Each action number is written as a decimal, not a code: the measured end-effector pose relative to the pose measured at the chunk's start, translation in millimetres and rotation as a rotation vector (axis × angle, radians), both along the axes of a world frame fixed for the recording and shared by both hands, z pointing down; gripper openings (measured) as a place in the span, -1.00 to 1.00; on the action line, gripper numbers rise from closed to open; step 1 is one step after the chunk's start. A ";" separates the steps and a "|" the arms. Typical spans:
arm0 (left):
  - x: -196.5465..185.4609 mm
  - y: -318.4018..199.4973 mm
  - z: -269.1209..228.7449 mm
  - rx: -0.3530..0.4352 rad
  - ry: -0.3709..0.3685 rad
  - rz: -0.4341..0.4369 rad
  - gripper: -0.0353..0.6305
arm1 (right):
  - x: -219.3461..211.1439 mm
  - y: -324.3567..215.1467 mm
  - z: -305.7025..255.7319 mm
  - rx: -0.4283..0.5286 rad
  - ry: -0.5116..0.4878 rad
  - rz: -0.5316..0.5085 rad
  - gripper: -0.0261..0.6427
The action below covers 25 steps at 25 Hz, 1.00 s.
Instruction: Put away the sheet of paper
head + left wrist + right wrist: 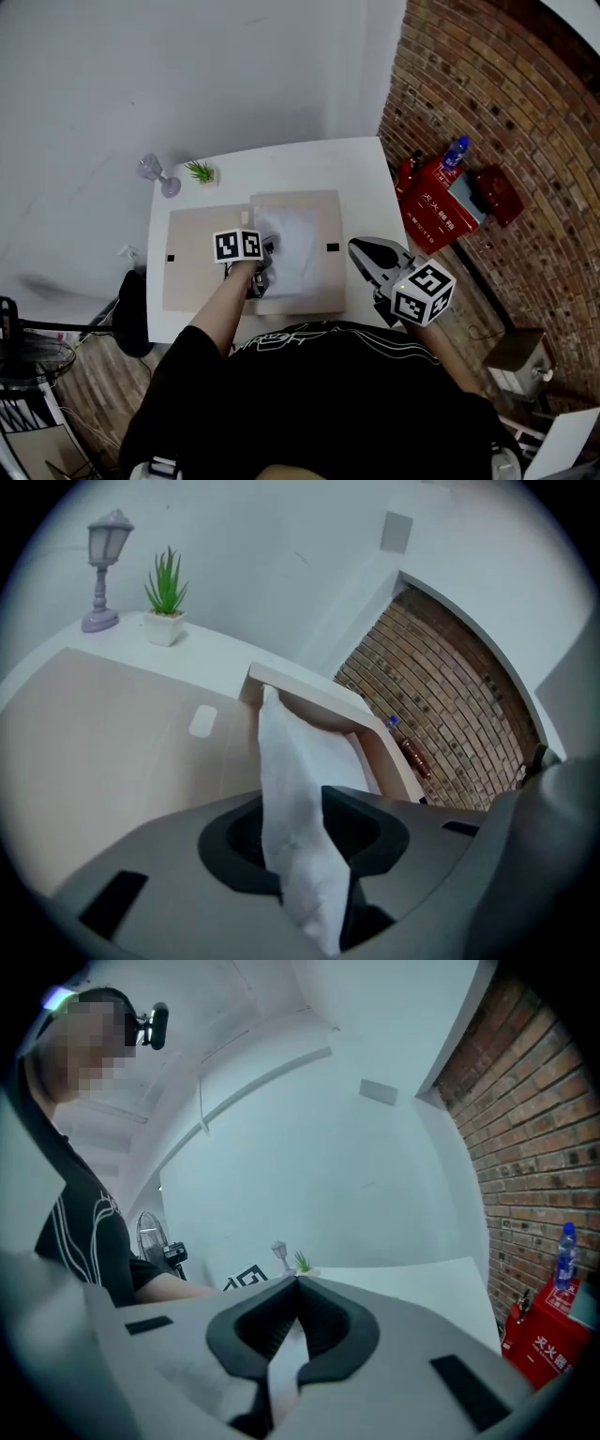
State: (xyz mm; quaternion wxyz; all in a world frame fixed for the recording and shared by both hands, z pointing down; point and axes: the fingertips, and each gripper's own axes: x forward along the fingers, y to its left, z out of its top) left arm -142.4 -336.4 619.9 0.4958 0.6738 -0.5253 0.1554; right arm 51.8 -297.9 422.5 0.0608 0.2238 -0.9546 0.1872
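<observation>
A white sheet of paper [298,244] lies on the right half of a beige folder [199,255] spread open on the white table [281,161]. My left gripper [261,277] is at the sheet's left edge. In the left gripper view the paper [291,747] stands up crumpled between the jaws of the left gripper [294,801], which are parted with a gap beside it. The folder's far leaf [309,691] rises behind the sheet. My right gripper [358,249] hovers off the folder's right edge, and in its own view the right gripper [296,1281] has its tips together with nothing held.
A small lilac lamp ornament [156,172] and a potted plant [201,172] stand at the table's far left. A red box [444,202] with a blue-capped bottle [456,150] sits on the floor by the brick wall. A fan [28,361] stands at the left.
</observation>
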 end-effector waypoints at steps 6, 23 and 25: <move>-14.3 -1.2 -12.0 0.072 -0.101 -0.031 -0.14 | -1.4 9.3 0.6 0.026 0.008 -0.063 -0.92; 9.0 64.5 -159.6 0.529 -0.070 0.200 -0.69 | -58.5 49.5 -17.7 0.031 -0.009 -0.243 -0.92; 17.6 79.7 -186.9 0.605 -0.066 0.242 -0.73 | -66.9 55.0 -24.1 0.052 -0.022 -0.244 -0.92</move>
